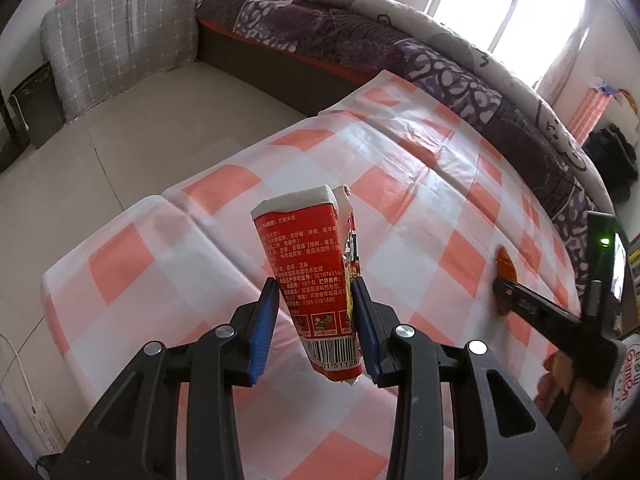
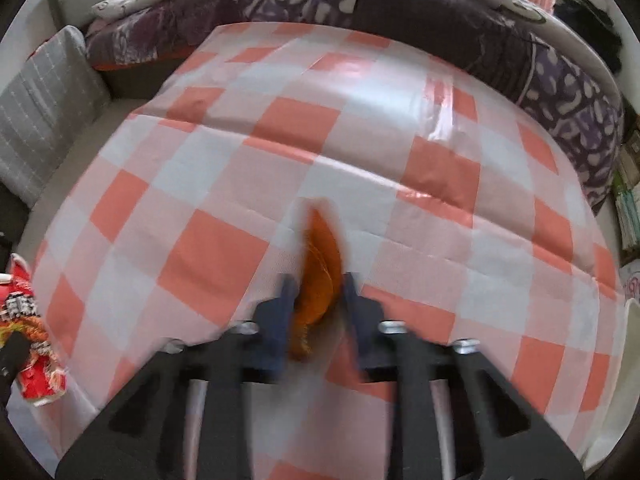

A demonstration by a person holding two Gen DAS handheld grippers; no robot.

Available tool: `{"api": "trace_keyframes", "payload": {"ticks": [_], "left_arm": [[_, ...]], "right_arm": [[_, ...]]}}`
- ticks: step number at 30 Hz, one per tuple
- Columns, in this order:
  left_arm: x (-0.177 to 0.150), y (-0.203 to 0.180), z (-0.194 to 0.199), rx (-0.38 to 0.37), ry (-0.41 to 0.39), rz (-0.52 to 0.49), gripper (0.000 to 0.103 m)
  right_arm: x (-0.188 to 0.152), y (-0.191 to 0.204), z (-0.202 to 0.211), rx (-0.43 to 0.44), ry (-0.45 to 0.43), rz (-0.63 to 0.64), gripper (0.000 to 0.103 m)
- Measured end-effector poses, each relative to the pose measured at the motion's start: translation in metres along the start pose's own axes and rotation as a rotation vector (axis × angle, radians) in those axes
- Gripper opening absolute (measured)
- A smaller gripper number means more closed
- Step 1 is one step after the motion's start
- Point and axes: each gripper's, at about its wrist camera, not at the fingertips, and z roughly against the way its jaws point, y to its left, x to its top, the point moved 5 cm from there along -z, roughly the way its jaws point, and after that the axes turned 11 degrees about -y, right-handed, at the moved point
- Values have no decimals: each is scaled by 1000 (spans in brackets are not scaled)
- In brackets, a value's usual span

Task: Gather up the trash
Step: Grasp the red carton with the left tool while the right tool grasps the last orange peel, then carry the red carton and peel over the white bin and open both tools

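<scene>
1. Above the checked cloth [image 1: 248, 184], the left gripper [image 1: 316, 300] holds a crushed red carton [image 1: 316, 264] clear of the table; blue pads [image 1: 264, 320] narrowed onto its lower half, the right pad pressed to its torn edge, the left pad v. close to or touching the printed side; carton tilted, white rim up, barcode end down; its bottom tip is partly hidden betw. the pads.
2. In the right wrist view, the right gripper [image 2: 316, 280] is down at the cloth w/ an orange wrapper [image 2: 320, 264] betw. its fingers; jaws closed in on it, pads at both sides of its lower part; whole centre is motion-blurred, so exact contact w/ the cloth is hard to make out; wrapper's top end sticks out past the fingertips.
3. From the left wrist view the same orange wrapper [image 1: 505, 262] shows at the right edge, small, half covered by the right gripper's dark finger; can't tell its shape there; a hand [image 1: 568, 392] on the grip is cut off by the frame edge.
4. At the far left edge of the right wrist view the red carton [image 2: 30, 320] appears again, cut off, part hidden by a black finger.
5. Behind the table: a bed w/ purple patterned bedding [image 1: 360, 40]; grey checked cushion [image 1: 120, 36] to the left; bright window [image 1: 516, 4] washed out.
</scene>
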Motion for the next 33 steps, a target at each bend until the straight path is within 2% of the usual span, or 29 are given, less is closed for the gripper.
{"api": "trace_keyframes", "payload": {"ticks": [4, 9, 19, 26, 33], "left_arm": [[4, -1, 11, -2, 0, 16, 37], [14, -16, 42, -6, -16, 9, 37], [26, -74, 111, -52, -57, -19, 37], [8, -122, 139, -115, -50, -6, 37], [-30, -168, 135, -187, -3, 1, 37]], "right_arm": [[-3, -18, 16, 45, 16, -54, 15], [-8, -41, 60, 49, -31, -32, 15], [-18, -97, 141, 32, -116, 8, 15], [-34, -147, 175, -2, -147, -15, 15], [-51, -205, 185, -54, -141, -89, 15]]}}
